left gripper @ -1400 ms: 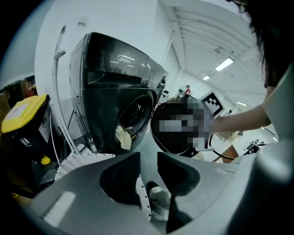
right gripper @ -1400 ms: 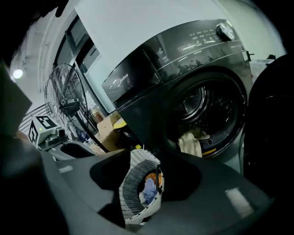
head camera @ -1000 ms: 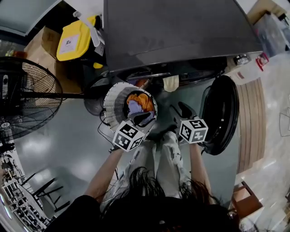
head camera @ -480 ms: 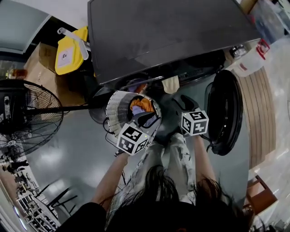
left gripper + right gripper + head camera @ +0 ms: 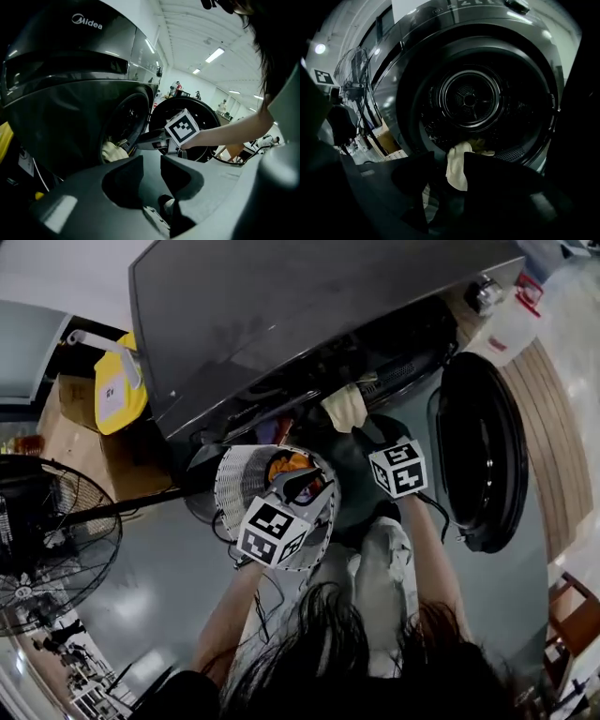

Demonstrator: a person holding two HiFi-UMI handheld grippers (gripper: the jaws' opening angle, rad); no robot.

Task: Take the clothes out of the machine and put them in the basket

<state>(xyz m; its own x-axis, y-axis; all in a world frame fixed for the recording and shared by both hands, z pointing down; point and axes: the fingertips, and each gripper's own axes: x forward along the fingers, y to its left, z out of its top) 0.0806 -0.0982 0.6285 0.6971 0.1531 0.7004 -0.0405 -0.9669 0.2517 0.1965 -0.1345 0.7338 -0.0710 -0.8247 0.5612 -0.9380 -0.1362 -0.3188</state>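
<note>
A dark grey washing machine (image 5: 309, 306) stands with its round door (image 5: 483, 451) swung open to the right. A cream cloth (image 5: 345, 407) hangs over the lip of the drum (image 5: 471, 101). My right gripper (image 5: 370, 432) is just in front of that cloth (image 5: 457, 166), jaws open, and the cloth shows through the gap. It seems not to be pinched. My left gripper (image 5: 298, 486) hovers over the white basket (image 5: 234, 484), which holds orange and purple clothes (image 5: 289, 465). Its jaws (image 5: 151, 159) stand apart with nothing between them.
A standing fan (image 5: 47, 531) and its pole are left of the basket. A yellow container (image 5: 117, 390) and a cardboard box (image 5: 66, 432) sit beside the machine's left flank. The person's legs (image 5: 380, 587) are under the grippers, on the grey floor.
My right gripper has sunk and moved toward the drum opening, closer to the cream cloth. The left gripper stays over the basket, slightly lower. The head view has tilted.
</note>
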